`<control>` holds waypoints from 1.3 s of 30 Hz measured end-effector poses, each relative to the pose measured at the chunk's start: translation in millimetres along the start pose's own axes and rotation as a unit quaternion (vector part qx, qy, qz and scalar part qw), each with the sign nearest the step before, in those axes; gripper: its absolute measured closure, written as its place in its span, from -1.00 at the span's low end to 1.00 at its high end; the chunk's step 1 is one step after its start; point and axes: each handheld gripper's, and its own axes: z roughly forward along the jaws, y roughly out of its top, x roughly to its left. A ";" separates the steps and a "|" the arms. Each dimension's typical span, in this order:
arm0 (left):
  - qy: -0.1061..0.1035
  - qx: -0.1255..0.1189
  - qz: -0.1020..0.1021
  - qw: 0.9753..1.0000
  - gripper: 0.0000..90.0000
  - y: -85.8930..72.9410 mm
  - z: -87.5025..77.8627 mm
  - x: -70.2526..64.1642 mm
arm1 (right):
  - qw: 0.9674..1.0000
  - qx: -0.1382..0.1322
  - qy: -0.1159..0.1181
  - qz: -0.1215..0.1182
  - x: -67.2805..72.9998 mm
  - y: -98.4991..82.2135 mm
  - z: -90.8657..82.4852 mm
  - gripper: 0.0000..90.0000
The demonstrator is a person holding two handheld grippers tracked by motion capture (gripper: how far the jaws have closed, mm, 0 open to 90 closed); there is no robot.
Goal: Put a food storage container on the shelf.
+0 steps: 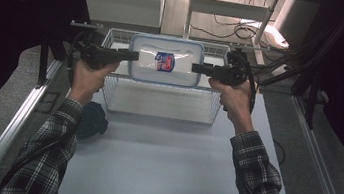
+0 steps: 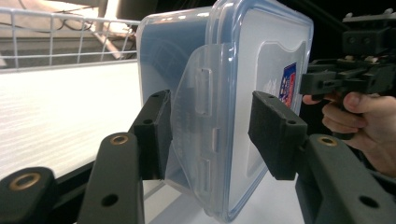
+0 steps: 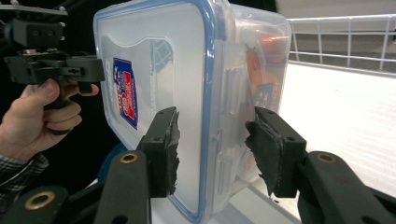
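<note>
A: High view first: the lidded plastic box (image 1: 165, 60) hangs in the air over the wire basket (image 1: 109, 96), its blue-rimmed lid facing up at the camera, one short end in each gripper.

B: And both have hold of it?

A: Yes. In the left gripper view the left gripper (image 2: 210, 128) has its jaws clamped across the box's end, over the side latch (image 2: 201, 116). In the right gripper view the right gripper (image 3: 212, 151) pinches the opposite end the same way, pads on lid and base.

B: So which step is this?

A: I'd say a two-handed carry above the basket. Next, both hands must travel together and level, or the box twists between the pads.

B: The arms?

A: Both forearms reach forward, either side of the basket, grippers pointing inward at each other. A dark round lid (image 1: 92, 121) lies on the table (image 1: 161, 161), near the basket's left corner.
</note>
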 end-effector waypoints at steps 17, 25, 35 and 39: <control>0.029 -0.001 0.009 1.000 0.03 2.8 11.1 0.9 | 1.000 0.000 -0.016 0.008 -10.9 4.9 7.0 0.09; 0.083 0.040 0.047 0.995 -0.06 -1.4 24.2 -4.8 | 0.999 0.016 -0.031 -0.008 -9.8 3.5 12.9 -0.13; 0.083 0.031 0.038 0.995 -0.11 -1.2 23.0 -5.5 | 0.994 0.021 -0.093 -0.044 -1.8 7.8 13.8 -0.21; 0.101 0.029 0.049 0.993 -0.13 0.8 22.7 -9.4 | 0.992 0.018 -0.114 -0.056 2.1 8.1 15.7 -0.10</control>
